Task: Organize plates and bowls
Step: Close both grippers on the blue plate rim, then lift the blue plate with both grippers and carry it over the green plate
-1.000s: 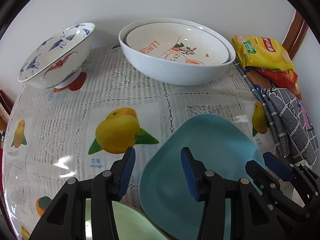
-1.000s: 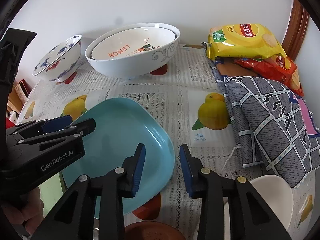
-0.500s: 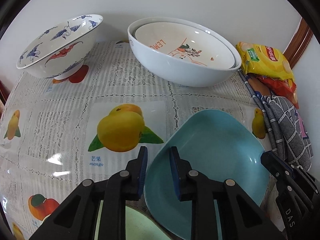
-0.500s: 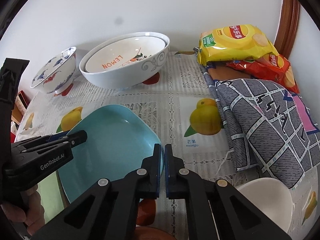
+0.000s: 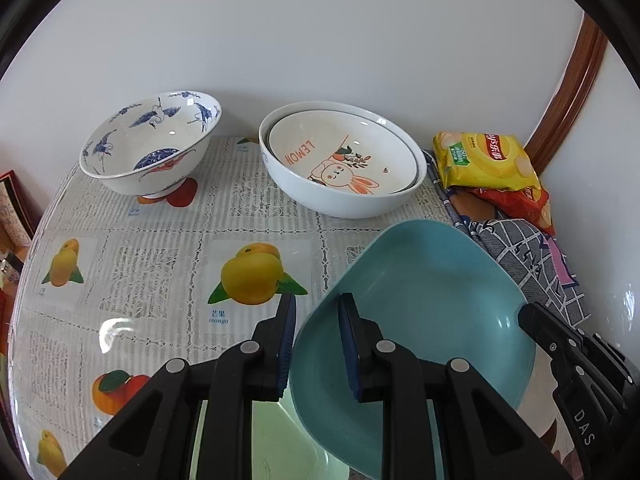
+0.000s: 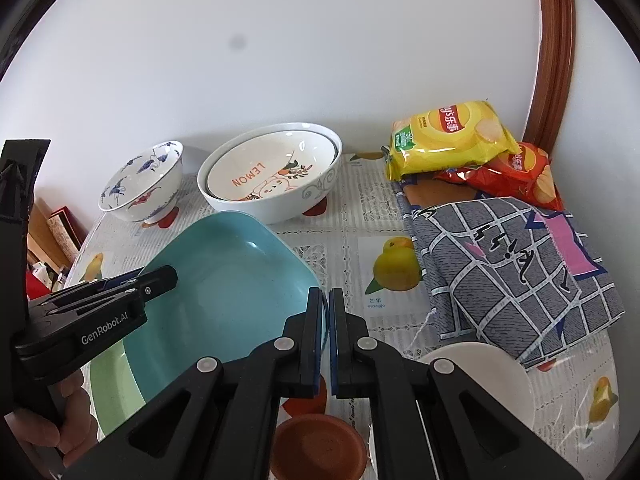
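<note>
A teal plate (image 5: 424, 312) is held up off the table, tilted, by both grippers. My left gripper (image 5: 316, 328) is shut on its left rim. My right gripper (image 6: 325, 312) is shut on its right rim; the plate also shows in the right wrist view (image 6: 224, 280). A pale green plate (image 6: 114, 380) lies under it, also seen in the left wrist view (image 5: 272, 432). At the back stand a blue-and-white crane bowl (image 5: 152, 144) and a large white bowl (image 5: 340, 196) with a "LEMON" rabbit bowl (image 5: 340, 152) nested inside.
Yellow and red crisp bags (image 6: 448, 136) and a folded grey checked cloth (image 6: 512, 256) lie at the right by the wall. A small brown dish (image 6: 318, 446) and a white dish (image 6: 480, 376) sit near the front edge. The fruit-print tablecloth (image 5: 140, 264) covers the table.
Both grippers closed on the teal plate's opposite rims, then lifted it up off the green plate. The views rose and the bowls now look farther away.
</note>
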